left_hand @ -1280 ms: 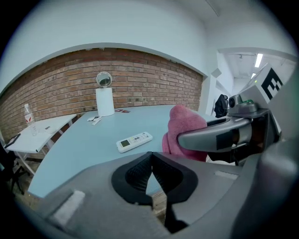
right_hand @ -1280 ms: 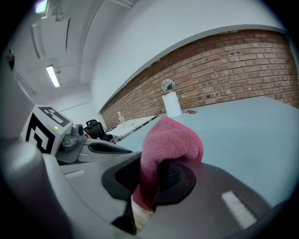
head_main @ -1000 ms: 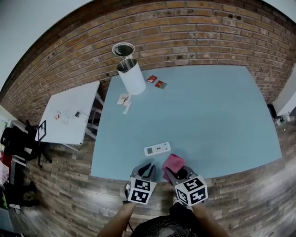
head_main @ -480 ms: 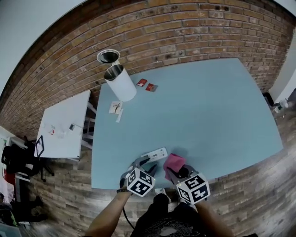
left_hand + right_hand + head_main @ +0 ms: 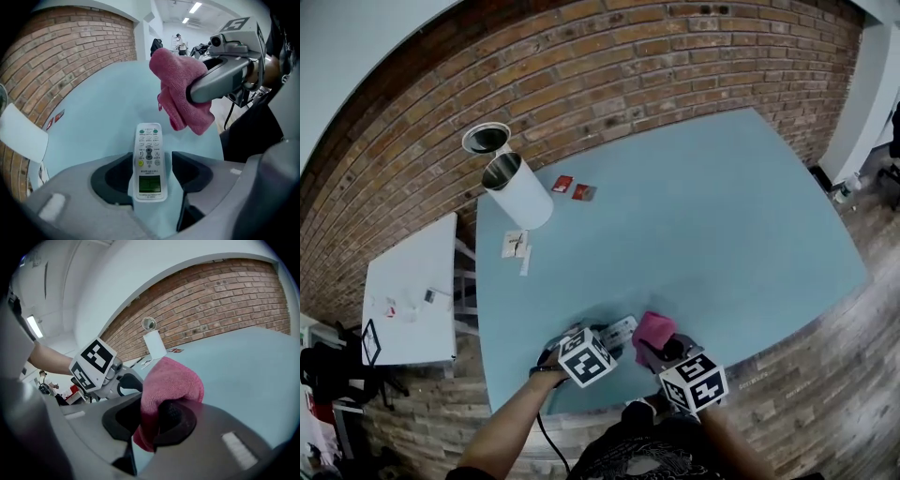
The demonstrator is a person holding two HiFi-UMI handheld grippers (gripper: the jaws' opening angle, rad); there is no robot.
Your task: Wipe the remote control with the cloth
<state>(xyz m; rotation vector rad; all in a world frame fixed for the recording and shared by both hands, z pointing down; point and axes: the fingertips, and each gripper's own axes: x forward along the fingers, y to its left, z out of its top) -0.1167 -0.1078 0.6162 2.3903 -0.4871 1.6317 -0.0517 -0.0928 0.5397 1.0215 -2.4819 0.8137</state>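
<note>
A white remote control [image 5: 149,140] lies face up on the blue table [image 5: 703,216] near its front edge, also seen in the head view as the remote [image 5: 622,329]. My left gripper [image 5: 151,161] points steeply down over it, jaws opening, the remote between them with a gap on each side. My right gripper [image 5: 152,420] is shut on a pink cloth [image 5: 171,378], held just right of the remote. In the head view the cloth [image 5: 652,330] sits beside the left gripper [image 5: 602,339] and ahead of the right gripper [image 5: 664,347].
A white cylindrical bin [image 5: 517,192] stands at the table's far left with a round lid [image 5: 486,138] behind it. Two red packets [image 5: 572,187] and some papers [image 5: 516,244] lie near it. A white side table [image 5: 408,291] stands left. A brick wall runs behind.
My left gripper has come down over the remote, rolled, and opened its jaws around it. The right gripper with the cloth has shifted slightly toward the remote.
</note>
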